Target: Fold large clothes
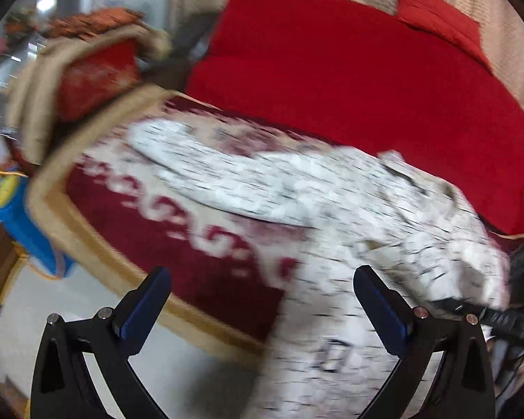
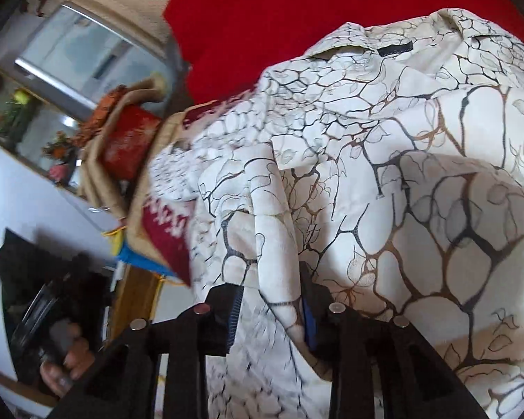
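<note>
Red bedding (image 1: 349,80) fills the background behind a maroon patterned rug (image 1: 206,262), where the white vein-print shirt (image 2: 384,160) lies half spread. The right tongs (image 2: 272,300) are clenched on a fold of its fabric while the left tongs (image 1: 262,300) hang released above it, so a fold looks underway. Next, the left tongs need a matching edge; piled cushions (image 1: 87,73) crowd the rug's far corner.

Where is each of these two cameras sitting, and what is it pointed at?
Left wrist: rides the open left gripper, looking across the patterned white shirt towards the red cover.
Right wrist: rides the right gripper, shut on a shirt fold; the person's left hand shows lower left.
Shared: the shirt, red cover and patterned rug.
</note>
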Motion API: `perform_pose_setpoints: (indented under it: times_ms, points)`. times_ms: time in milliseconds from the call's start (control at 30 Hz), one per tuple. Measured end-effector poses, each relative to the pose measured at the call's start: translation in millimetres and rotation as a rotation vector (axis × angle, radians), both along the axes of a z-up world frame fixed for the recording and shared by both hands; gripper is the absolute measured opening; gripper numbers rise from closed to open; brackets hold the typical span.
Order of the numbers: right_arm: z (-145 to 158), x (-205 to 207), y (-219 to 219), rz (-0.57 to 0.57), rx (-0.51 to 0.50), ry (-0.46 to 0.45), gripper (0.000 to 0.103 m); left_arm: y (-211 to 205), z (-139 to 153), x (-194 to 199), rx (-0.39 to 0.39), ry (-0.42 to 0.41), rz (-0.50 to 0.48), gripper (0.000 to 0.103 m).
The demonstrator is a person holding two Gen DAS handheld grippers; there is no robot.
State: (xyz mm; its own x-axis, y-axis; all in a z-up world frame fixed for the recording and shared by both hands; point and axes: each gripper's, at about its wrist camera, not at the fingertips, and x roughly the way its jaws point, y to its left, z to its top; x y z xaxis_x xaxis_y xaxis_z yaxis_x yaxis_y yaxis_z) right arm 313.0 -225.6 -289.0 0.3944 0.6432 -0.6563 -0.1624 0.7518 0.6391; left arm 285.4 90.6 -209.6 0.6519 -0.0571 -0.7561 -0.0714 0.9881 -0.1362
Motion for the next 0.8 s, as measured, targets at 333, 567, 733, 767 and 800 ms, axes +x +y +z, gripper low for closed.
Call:
perform_pose_setpoints:
  times_ms: [333, 567, 733, 767, 800]
  points:
    - [-7, -31, -20, -0.035, 0.053, -0.025, 0.051, -52, -31, 15, -0.100, 0.137, -0.127, 0.103]
    - [11, -50, -29, -0.041, 0.093, -0.085, 0.054, -57, -26, 8, -0.137, 0.156, -0.166, 0.103]
    - [21, -70, -53, -0.041, 0.143, -0.109, 0.058, -61, -23, 6, -0.172, 0.159, -0.189, 0.103]
    - [21, -73, -60, -0.043, 0.175, -0.110, 0.068, -62, -24, 5, -0.183, 0.164, -0.196, 0.103]
    - [23, -78, -69, -0.051, 0.215, -0.123, 0.076, -62, -24, 4, -0.188, 0.165, -0.200, 0.103]
